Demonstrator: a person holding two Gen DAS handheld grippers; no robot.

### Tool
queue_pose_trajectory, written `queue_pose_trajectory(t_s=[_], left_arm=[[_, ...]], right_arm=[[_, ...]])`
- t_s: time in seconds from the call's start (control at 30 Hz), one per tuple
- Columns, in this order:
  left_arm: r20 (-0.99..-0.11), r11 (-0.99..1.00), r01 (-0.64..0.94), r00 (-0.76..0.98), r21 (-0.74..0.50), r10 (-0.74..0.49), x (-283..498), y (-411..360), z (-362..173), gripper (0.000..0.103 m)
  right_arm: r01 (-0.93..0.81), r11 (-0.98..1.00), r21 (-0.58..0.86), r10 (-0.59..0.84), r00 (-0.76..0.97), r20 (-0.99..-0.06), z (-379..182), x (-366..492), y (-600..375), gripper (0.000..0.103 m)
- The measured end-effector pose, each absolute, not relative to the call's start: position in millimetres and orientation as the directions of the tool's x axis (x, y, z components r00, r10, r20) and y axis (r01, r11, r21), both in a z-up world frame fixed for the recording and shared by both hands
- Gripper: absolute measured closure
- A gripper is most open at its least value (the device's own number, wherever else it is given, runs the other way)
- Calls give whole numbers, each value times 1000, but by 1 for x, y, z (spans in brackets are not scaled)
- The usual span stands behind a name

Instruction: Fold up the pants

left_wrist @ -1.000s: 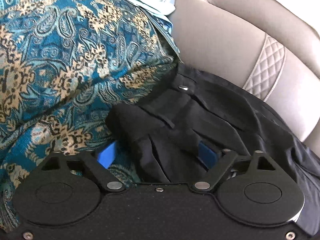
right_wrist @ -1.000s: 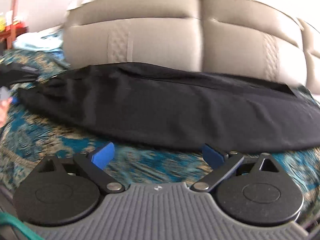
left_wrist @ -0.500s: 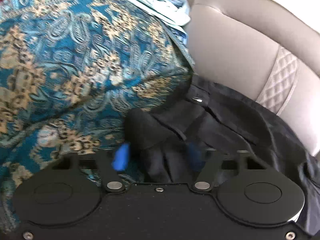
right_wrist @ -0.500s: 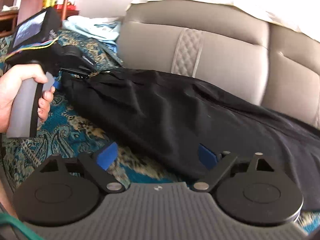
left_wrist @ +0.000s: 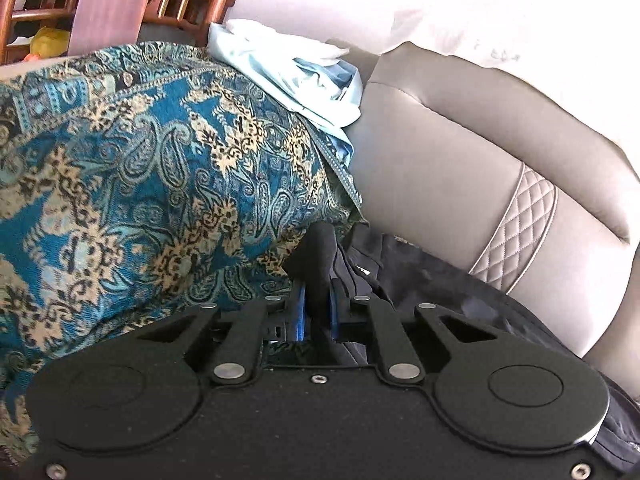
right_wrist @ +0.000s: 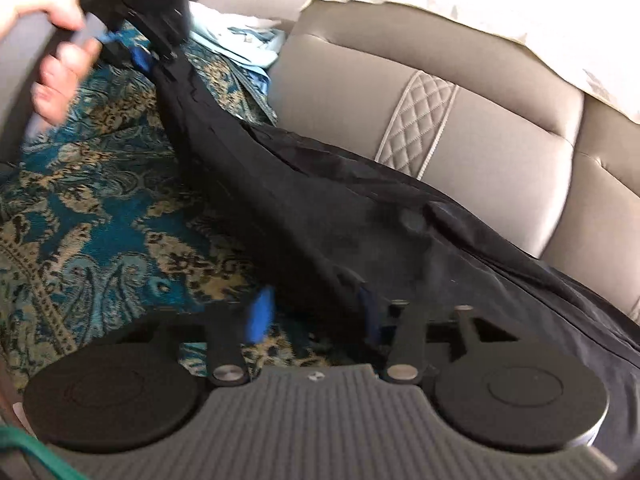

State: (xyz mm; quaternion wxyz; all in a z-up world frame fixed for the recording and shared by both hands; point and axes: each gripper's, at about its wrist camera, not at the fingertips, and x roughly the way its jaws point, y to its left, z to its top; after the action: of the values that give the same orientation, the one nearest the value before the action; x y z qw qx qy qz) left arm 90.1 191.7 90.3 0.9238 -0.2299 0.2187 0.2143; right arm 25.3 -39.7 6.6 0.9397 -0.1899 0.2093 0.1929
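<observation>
Black pants (right_wrist: pixel 320 208) stretch along the sofa seat on a teal patterned throw (right_wrist: pixel 100 220). My left gripper (left_wrist: pixel 318 300) is closing, and its blue pads pinch a bunched fold of the waistband (left_wrist: pixel 320 252), raised off the throw. In the right wrist view a person's hand (right_wrist: pixel 52 60) holds that left gripper (right_wrist: pixel 148 60) up at the top left, and the cloth hangs taut from it. My right gripper (right_wrist: pixel 314 316) is closing around the near edge of a pant leg. The cloth sits between its blue pads (right_wrist: pixel 260 316), with a gap still showing.
The grey leather sofa backrest (left_wrist: pixel 460 184) with a quilted stripe rises right behind the pants. A heap of light blue clothes (left_wrist: pixel 300 80) lies on the throw's far end. Wooden furniture (left_wrist: pixel 112 0) stands beyond it. A white cloth (right_wrist: pixel 480 8) drapes over the backrest's top.
The left jaws went from wide to pinched on the waistband and lifted it. The right gripper swung along the pants, rolled, and its jaws narrowed around the leg's edge.
</observation>
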Motion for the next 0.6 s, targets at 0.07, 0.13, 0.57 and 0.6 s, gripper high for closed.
queue_pose_trajectory(t_s=[0.07,0.13,0.57,0.6], left_arm=[[-503,801,-497,812,-333,295,82,193,94,92],[-500,799,-497,814,-339,294,72,194,97,92],[-496,801,-514,805,-308,326,-6,195,98,92],[-506,801,-521,796,-293,333,-7,195,94,91]], right_arm=[[-439,856,-273,275,834,-478,10,25,-45,89],[-450,856,-255,295,829,-475,17,20,-53,91],[-512,849,-128,399,781,-481,46,-34,-79,92],[-518,848,-116,407,776,-482,46,-38,-80,92]])
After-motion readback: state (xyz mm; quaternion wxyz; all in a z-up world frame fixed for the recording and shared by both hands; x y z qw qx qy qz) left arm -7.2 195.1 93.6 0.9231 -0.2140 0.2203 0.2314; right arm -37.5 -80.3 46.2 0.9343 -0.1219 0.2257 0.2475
